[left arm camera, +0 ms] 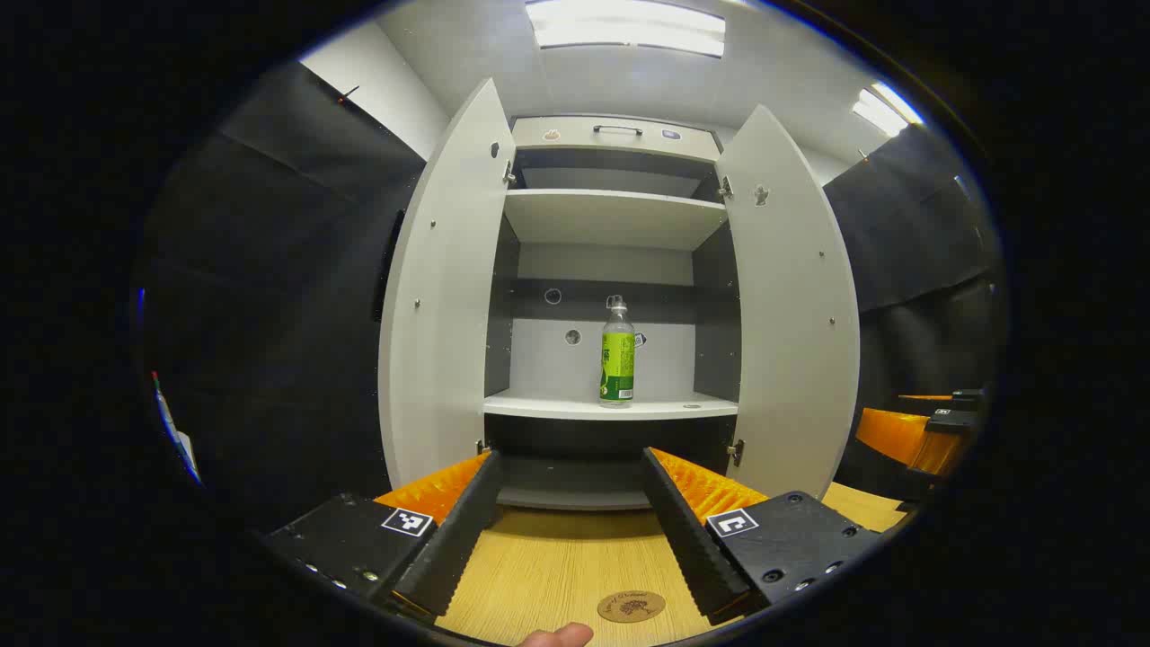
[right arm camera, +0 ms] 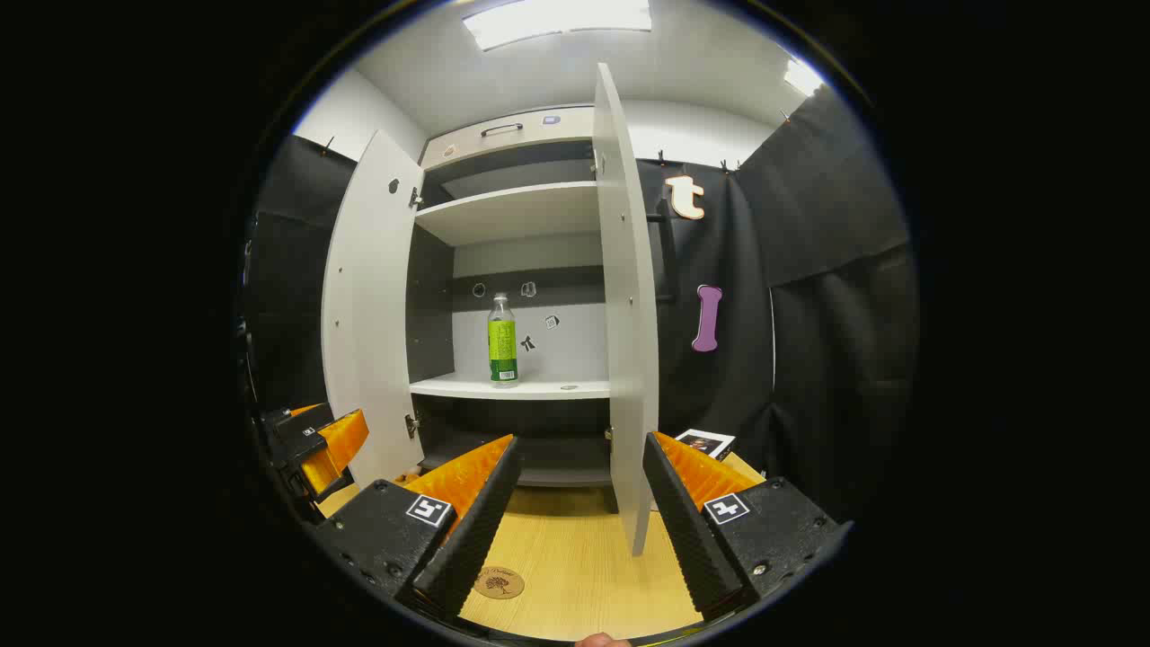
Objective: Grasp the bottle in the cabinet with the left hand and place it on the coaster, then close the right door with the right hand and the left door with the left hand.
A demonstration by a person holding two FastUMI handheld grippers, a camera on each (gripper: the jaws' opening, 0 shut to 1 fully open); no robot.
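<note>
Nothing of the task is looking done yet; the bottle (left arm camera: 617,352) is standing upright on the middle shelf (left arm camera: 611,407) of the cabinet (left arm camera: 615,135), toward the middle, with both doors swung wide; the coaster (left arm camera: 631,606) is lying bare on the bench (left arm camera: 548,566) just in front of the left gripper (left arm camera: 570,503), whose fingers are spread apart and holding nothing, pointing straight at the open cabinet; the right gripper (right arm camera: 579,503) is likewise spread and empty, hovering over the bench with the edge of the right door (right arm camera: 624,305) standing between its fingers farther off; the left door (right arm camera: 368,305) is sitting open beside the left gripper as seen in the right gripper view; everything is remaining: fetching the bottle, setting it on the coaster, then shutting right door and left door; nothing is blocking the reach to the bottle, though the shelf above (left arm camera: 615,216) is limiting headroom; a small card (right arm camera: 705,442) is lying on the bench behind the right door, clear of its closing swing as far as I can judge
</note>
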